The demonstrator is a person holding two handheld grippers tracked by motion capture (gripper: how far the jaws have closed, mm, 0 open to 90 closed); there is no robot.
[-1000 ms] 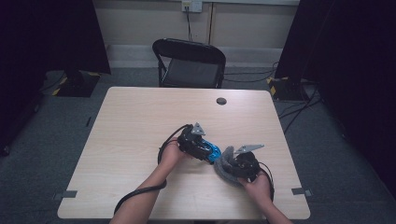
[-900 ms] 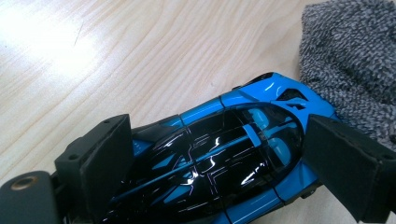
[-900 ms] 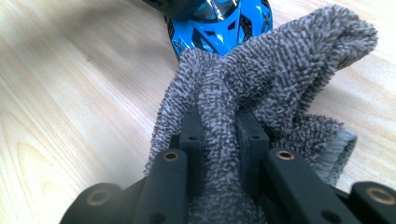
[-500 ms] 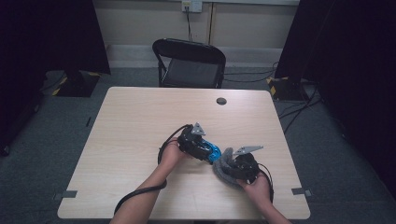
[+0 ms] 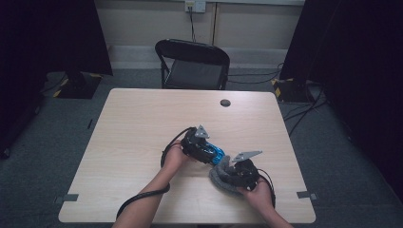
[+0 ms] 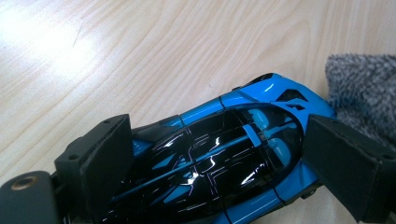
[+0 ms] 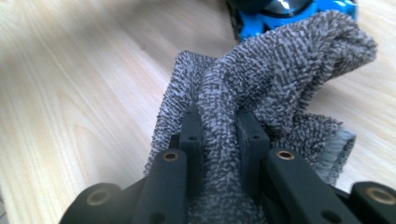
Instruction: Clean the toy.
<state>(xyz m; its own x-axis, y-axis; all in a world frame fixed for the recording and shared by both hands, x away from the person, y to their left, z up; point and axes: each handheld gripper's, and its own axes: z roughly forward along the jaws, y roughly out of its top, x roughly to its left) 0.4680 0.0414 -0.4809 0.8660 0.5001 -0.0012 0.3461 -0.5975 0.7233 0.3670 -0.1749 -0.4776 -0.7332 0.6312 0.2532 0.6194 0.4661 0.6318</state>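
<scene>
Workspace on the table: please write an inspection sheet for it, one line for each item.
Surface: light wooden table, small dark round spot near its far edge.
Job's things: blue toy car; grey cloth touching the car's end.
Clutter: nothing seen.
Grippers: left gripper shut on the car's sides; right gripper shut on a fold of the cloth.
Cables: black cable trails from the left gripper off the near edge.
Surroundings: black folding chair behind the table, grey floor, dark curtains.
</scene>
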